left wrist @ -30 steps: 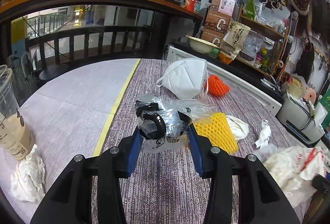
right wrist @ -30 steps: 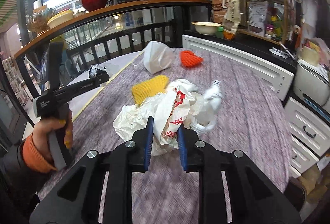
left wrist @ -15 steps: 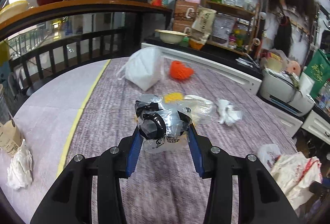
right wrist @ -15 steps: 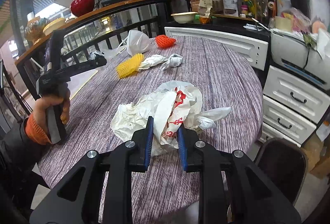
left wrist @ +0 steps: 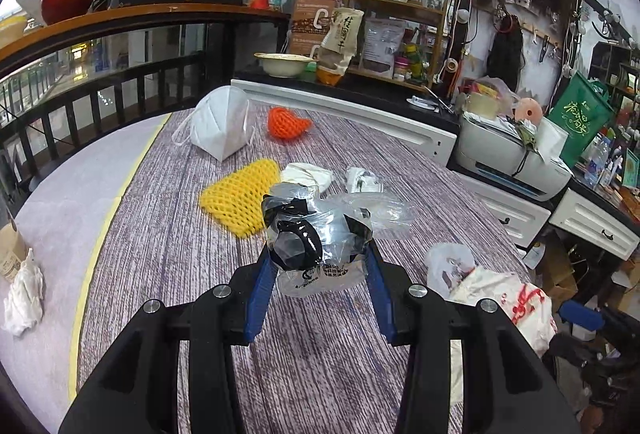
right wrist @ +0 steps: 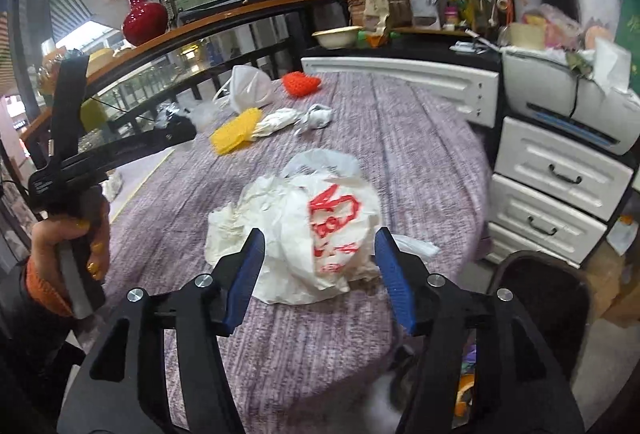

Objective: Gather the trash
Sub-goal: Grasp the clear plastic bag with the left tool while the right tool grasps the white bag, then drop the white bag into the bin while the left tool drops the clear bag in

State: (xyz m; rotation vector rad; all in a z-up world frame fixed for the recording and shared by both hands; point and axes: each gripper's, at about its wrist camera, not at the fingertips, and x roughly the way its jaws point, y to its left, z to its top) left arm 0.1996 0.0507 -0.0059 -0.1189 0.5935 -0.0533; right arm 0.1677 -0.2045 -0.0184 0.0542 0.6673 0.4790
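In the left wrist view, the left gripper (left wrist: 318,266) is clenched on a crumpled clear plastic wrapper (left wrist: 320,238) that has black parts and some print. Both blue pads press on the sides of this wrapper, and it is lifted above the purple striped tablecloth (left wrist: 180,254). The jaws stand about half apart because the wrapper fills the space between them. On the table beyond the gripper lie other pieces of trash: a yellow foam net (left wrist: 238,194) just behind the wrapper, a white crumpled tissue (left wrist: 308,174), a small white wad (left wrist: 362,180), a white face mask (left wrist: 218,124) and an orange foam net (left wrist: 286,122) further away. At the lower right lies a white plastic bag with red print (left wrist: 516,306), and the blue tip of the right gripper (left wrist: 580,314) is just beside it. At the left edge a white tissue (left wrist: 22,298) lies near a paper cup.

In the right wrist view, the right gripper (right wrist: 320,254) is opening its jaws. The white plastic bag with red print (right wrist: 328,230) lies on the tablecloth (right wrist: 420,154) between the two blue pads. It is not sure whether the right pad touches the edge of the bag; the left pad seems free of it. The bag is near the table edge, close to the gripper. At the left, a hand (right wrist: 76,234) with an orange sleeve holds the left gripper (right wrist: 176,132), which carries the wrapper at its tip. The yellow foam net (right wrist: 236,130) and the face mask (right wrist: 250,88) lie beyond.
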